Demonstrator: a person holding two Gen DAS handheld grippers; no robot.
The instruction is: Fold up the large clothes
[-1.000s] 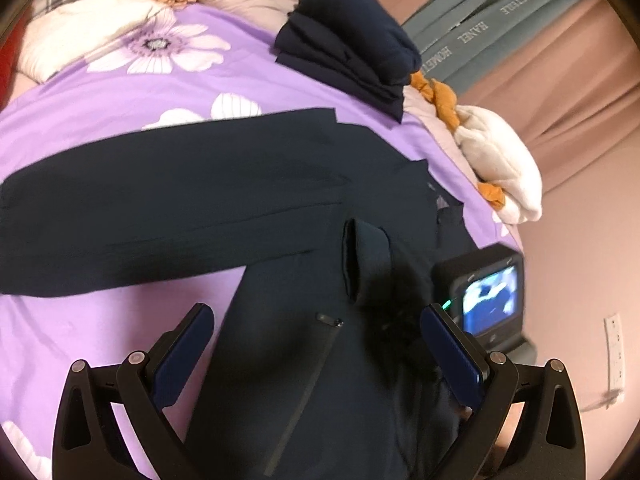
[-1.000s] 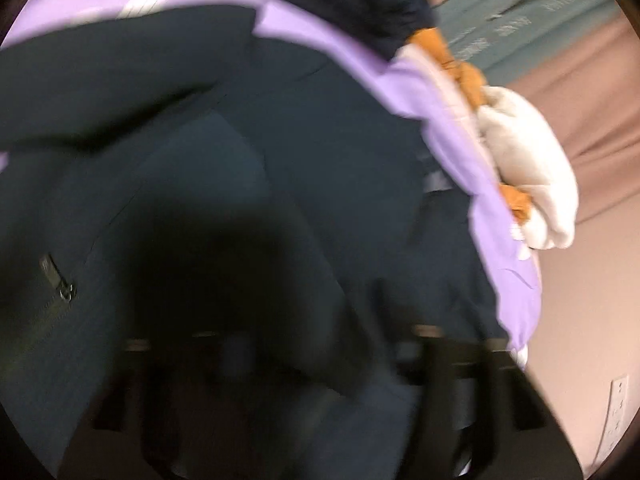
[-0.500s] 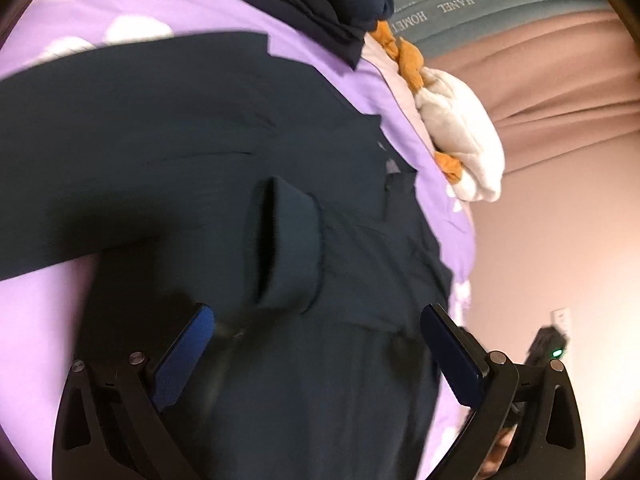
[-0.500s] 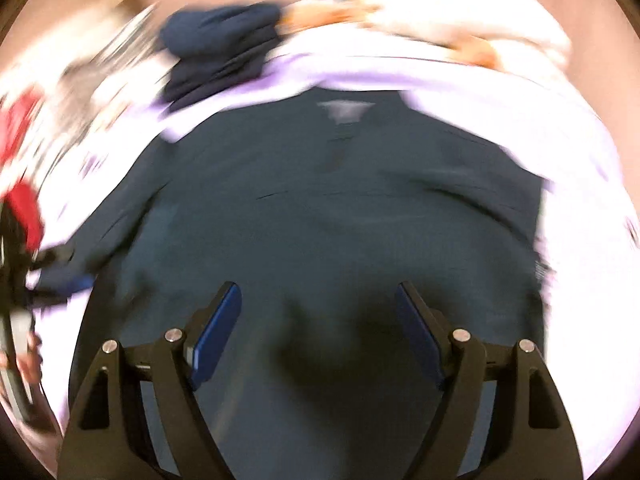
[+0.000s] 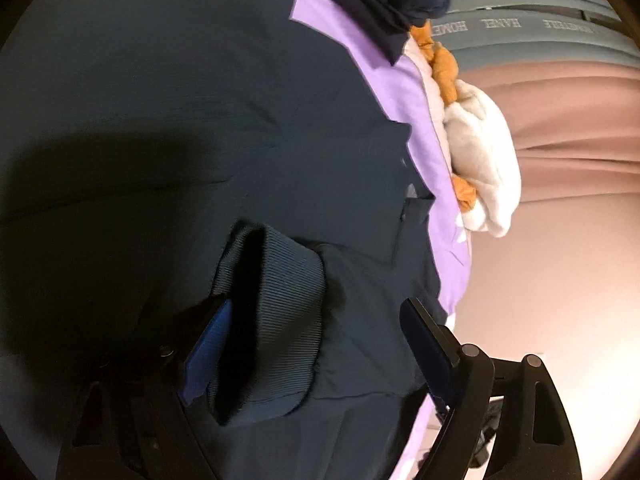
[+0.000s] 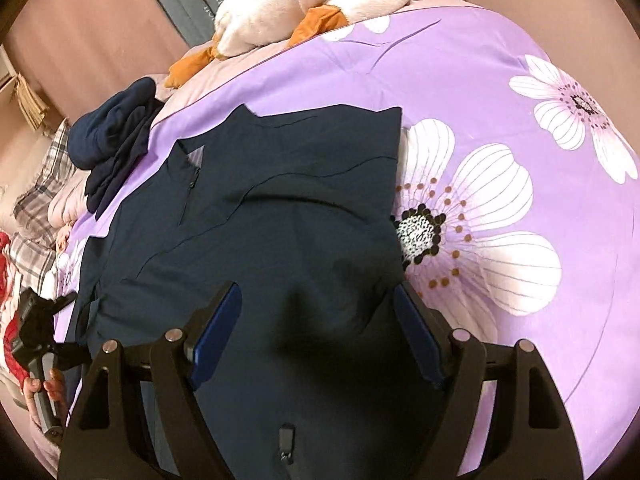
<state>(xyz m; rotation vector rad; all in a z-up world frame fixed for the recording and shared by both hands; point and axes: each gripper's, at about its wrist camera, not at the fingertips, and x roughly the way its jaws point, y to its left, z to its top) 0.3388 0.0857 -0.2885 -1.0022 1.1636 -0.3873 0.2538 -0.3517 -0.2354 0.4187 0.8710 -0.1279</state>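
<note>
A large dark navy jacket (image 6: 280,216) lies spread on the purple flowered bedspread (image 6: 500,128). In the left wrist view the jacket (image 5: 180,128) fills most of the frame, and its ribbed sleeve cuff (image 5: 276,320) lies folded over the body. My left gripper (image 5: 316,352) is open, low over the jacket, with the cuff between its fingers; the left finger (image 5: 208,352) sits at the cuff's opening. My right gripper (image 6: 316,344) is open just above the jacket's lower body, near its right edge. A zipper pull (image 6: 286,444) shows below it.
A folded dark navy garment (image 6: 116,140) lies at the far side of the bed, also in the left wrist view (image 5: 384,4). A white and orange plush toy (image 6: 304,4) lies by the pink curtain (image 5: 560,140). Plaid bedding (image 6: 44,184) is at the left.
My left gripper has dropped closer to the jacket, and the sleeve cuff now lies between its fingers. My right gripper has swung round and now looks across the jacket's body, steady.
</note>
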